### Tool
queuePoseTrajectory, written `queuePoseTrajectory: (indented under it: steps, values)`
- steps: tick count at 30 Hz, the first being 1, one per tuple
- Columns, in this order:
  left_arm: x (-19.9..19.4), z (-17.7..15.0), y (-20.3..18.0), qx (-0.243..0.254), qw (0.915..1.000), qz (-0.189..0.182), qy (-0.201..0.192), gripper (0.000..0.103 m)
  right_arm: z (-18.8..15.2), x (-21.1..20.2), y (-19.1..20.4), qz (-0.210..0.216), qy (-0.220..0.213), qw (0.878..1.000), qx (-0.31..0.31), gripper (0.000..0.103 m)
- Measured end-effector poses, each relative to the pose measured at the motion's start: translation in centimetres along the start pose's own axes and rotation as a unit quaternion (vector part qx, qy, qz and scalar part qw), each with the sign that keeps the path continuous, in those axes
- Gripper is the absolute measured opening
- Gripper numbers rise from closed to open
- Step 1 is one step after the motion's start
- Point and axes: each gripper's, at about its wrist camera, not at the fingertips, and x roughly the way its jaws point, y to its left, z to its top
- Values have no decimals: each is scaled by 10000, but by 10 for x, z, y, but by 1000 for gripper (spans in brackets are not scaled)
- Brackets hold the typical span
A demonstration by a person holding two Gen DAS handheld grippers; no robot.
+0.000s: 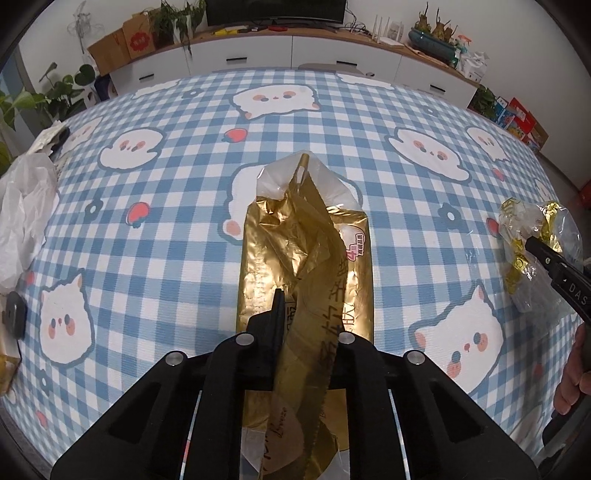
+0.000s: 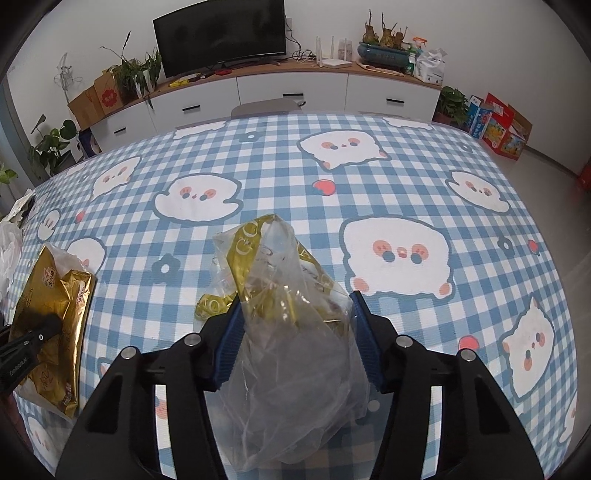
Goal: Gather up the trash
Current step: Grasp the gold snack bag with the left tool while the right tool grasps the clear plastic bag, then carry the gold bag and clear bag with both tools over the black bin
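On the checked tablecloth (image 1: 155, 236), the gold wrapper (image 1: 306, 254) lay with its long axis running from 6 toward 12 o'clock, torn mouth at 12. The left gripper (image 1: 295, 314), angled steeply down, was clamped on a raised gold strip of that wrapper. At 3 o'clock lay the clear bag (image 2: 291, 332), its length running toward 11 o'clock, squeezed between the blue pads (image 2: 229, 343) of the right gripper (image 2: 295, 306). Only the left view showed fingers (image 1: 570, 384) at the edge; only the right view showed the whole dark monitor (image 2: 221, 35).
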Motion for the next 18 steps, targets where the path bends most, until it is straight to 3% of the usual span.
queuePoseTrajectory:
  steps: [5,18]
  values:
    - [-2,0,-1,5,10000,24,-30,5,-1,-1,0,-66,-20,10000,-18,39]
    - [-36,-14,-13,123,9997,50,-218,3,-2,-40,6,-109,-255,9996,-14,36]
